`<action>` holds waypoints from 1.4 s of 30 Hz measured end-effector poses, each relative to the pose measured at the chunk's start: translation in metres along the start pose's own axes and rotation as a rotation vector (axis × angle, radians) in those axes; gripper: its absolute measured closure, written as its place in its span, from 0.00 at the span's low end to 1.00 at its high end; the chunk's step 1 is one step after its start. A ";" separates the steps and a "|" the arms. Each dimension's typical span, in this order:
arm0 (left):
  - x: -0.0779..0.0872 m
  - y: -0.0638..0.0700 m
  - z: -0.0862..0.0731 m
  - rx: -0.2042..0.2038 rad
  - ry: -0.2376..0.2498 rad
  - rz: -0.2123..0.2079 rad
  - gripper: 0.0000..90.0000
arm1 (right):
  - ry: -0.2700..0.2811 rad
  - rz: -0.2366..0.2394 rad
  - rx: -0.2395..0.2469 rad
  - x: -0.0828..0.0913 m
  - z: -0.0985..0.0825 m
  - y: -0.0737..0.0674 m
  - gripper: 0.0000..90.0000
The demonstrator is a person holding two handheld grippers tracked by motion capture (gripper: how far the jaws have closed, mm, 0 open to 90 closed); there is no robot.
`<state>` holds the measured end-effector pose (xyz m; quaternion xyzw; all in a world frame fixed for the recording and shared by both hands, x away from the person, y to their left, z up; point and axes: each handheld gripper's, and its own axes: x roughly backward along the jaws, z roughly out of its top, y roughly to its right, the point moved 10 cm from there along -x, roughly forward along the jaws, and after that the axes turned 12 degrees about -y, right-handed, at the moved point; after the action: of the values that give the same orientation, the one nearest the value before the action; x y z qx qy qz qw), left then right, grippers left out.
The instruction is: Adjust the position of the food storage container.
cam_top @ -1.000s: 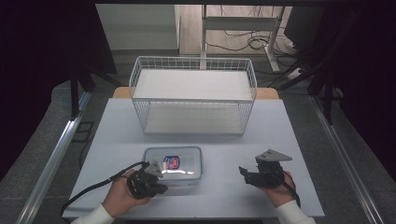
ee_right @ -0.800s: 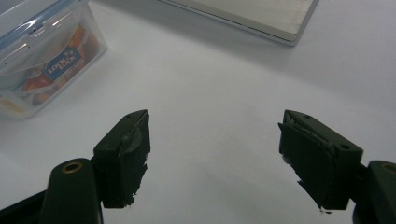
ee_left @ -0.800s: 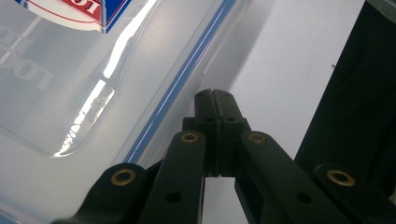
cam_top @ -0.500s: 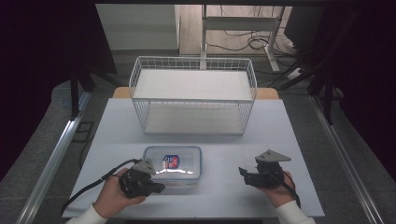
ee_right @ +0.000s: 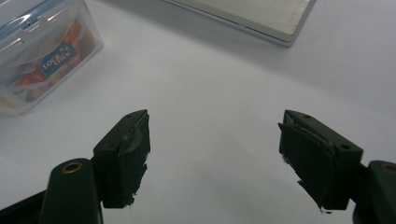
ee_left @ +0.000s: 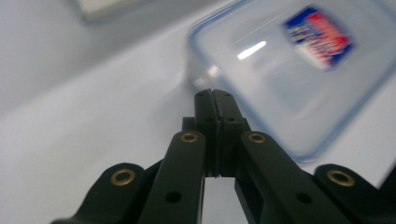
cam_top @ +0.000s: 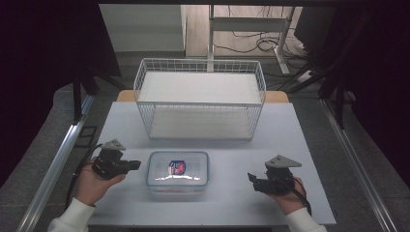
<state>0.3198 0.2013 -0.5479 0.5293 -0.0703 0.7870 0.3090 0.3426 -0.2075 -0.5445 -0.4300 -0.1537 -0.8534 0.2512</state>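
Left hand (cam_top: 92, 186) rests on the near left part of the table (cam_top: 227, 208), sleeve entering from the bottom edge. It holds the left gripper (cam_top: 137, 165), which points right, toward the box (cam_top: 178, 174). Its jaws are pressed fully together with nothing between them; in the left gripper view (ee_left: 215, 95) the two pads meet along one seam. The tips stand just beside the box's left side, apart from it.

Right hand (cam_top: 290, 198) rests on the near right part of the table. It holds the right gripper (cam_top: 250, 177), which points left, toward the box. Its jaws stand wide apart and hold nothing; in the right gripper view (ee_right: 215, 135) bare table shows between the pads, which have ragged edges. This gripper is well apart from the box.

The box is a clear plastic container with a blue-rimmed lid (ee_left: 299, 70) and a red and blue label (cam_top: 177, 167). It sits flat on the table, lid on, between the two grippers and nearer the left one. In the right gripper view it (ee_right: 42, 56) lies at upper left, with coloured contents dimly visible through the wall.

Beyond the box stands a white wire basket (cam_top: 200, 104), upright at the far middle of the table, near the box but not touching it.

Past the table, a desk frame (cam_top: 251, 24) and cables (cam_top: 251, 43) lie on the floor.
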 end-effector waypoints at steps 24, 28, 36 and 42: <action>-0.039 0.008 -0.003 0.018 -0.108 -0.066 1.00 | -0.018 -0.010 0.014 -0.003 -0.002 0.000 0.27; -0.042 0.011 0.000 0.023 -0.107 -0.086 1.00 | -0.018 -0.010 0.015 -0.003 -0.002 0.000 0.27; -0.047 0.021 0.007 0.003 -0.106 -0.094 1.00 | -0.021 -0.008 0.013 -0.004 -0.002 -0.001 0.27; -0.054 0.036 0.015 -0.016 -0.109 -0.132 1.00 | -0.024 -0.008 0.013 -0.004 -0.003 -0.001 0.27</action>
<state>0.3252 0.1440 -0.5805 0.5724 -0.0583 0.7344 0.3599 0.3425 -0.2068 -0.5495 -0.4380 -0.1638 -0.8482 0.2487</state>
